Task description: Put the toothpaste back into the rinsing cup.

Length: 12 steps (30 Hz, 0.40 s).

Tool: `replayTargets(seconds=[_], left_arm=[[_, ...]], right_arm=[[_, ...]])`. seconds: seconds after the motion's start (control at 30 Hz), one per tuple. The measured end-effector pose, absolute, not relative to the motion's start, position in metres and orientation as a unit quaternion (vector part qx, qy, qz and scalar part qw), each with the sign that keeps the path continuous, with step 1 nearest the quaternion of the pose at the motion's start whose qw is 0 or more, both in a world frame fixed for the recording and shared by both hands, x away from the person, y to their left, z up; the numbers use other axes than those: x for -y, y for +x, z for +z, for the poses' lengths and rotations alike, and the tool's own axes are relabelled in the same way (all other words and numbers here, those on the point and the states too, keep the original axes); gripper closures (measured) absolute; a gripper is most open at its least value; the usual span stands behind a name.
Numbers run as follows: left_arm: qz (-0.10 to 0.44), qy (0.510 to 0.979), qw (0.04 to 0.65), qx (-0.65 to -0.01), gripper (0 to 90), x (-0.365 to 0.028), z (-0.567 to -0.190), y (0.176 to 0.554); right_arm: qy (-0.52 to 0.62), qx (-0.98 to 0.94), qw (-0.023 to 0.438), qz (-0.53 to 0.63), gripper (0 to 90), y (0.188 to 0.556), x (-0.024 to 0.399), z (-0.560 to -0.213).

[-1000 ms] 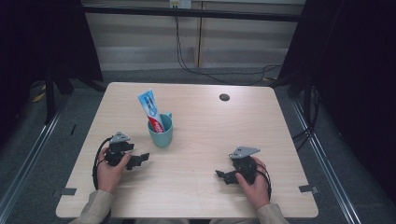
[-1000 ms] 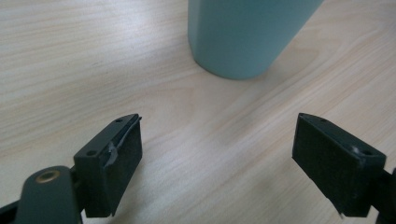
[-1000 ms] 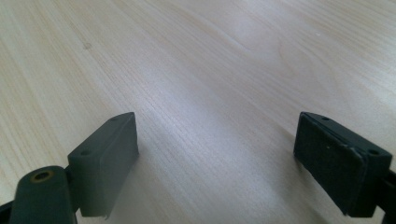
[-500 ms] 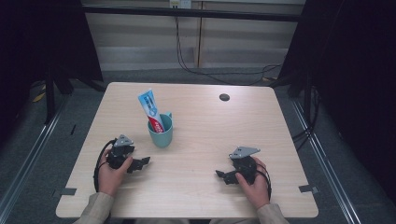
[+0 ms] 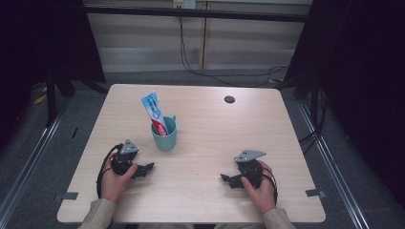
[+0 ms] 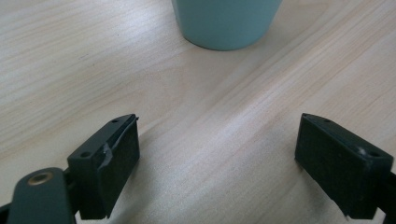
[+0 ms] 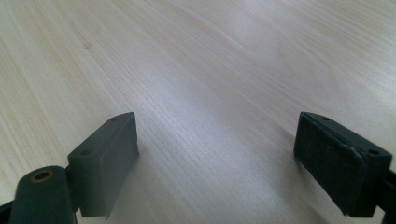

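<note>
My left gripper [image 5: 143, 170] rests on the near left of the table [image 5: 286, 143], jaws spread wide and empty, with the teal cup [image 5: 164, 135] just beyond it. A toothpaste tube [image 5: 154, 113] leans in the cup; its blue and red print is too small to read. My right gripper [image 5: 228, 179] sits near right, also agape.
</note>
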State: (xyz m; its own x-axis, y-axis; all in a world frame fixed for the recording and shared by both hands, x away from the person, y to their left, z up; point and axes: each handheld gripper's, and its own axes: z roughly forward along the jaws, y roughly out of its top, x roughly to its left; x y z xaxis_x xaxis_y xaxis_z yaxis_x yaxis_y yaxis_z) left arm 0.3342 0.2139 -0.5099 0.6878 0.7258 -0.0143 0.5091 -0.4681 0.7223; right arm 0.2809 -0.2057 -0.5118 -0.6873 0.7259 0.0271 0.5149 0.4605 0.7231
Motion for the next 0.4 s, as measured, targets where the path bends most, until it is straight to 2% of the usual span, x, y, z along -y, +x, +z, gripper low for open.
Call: replayTargets(seconds=[0.4], left_arm=[[0.149,0.845,0.362,-0.364,12.3,-0.2138,-0.5101,0.3344]], right_arm=[[0.368,-0.842,0.144,0.366,13.3,0.2809,0.2057,-0.5118]])
